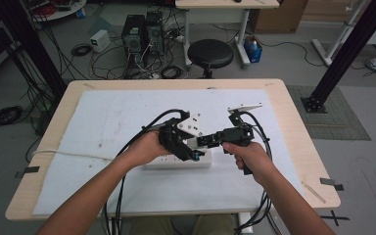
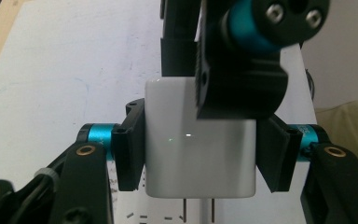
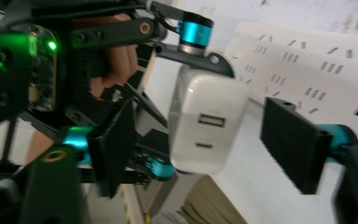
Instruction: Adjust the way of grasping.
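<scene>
- Left gripper: in the left gripper view its two black jaws press against opposite sides of a white charger, clamped on it. Two metal prongs project from the charger's lower end, above the slots of the power strip.
- Right gripper: in the right gripper view its jaws stand apart, one on each side of the charger, with a gap on both sides and no contact visible. The charger's near face carries two ports, one above the other.
- In the left gripper view, the right gripper sits directly over the charger's far end; whether it touches cannot be told.
- Hands: in the high view the left hand and right hand hold the grippers close together over the middle of the table.
- Power strip: white, lying flat on the white mat, just under the left gripper.
- Table: light wood, with the mat covering most of its top. No containers stand on it.
- Cables: black, trailing from both grippers toward the near edge.
- Floor beyond the table: a black round stool, two computer towers and loose wiring.
</scene>
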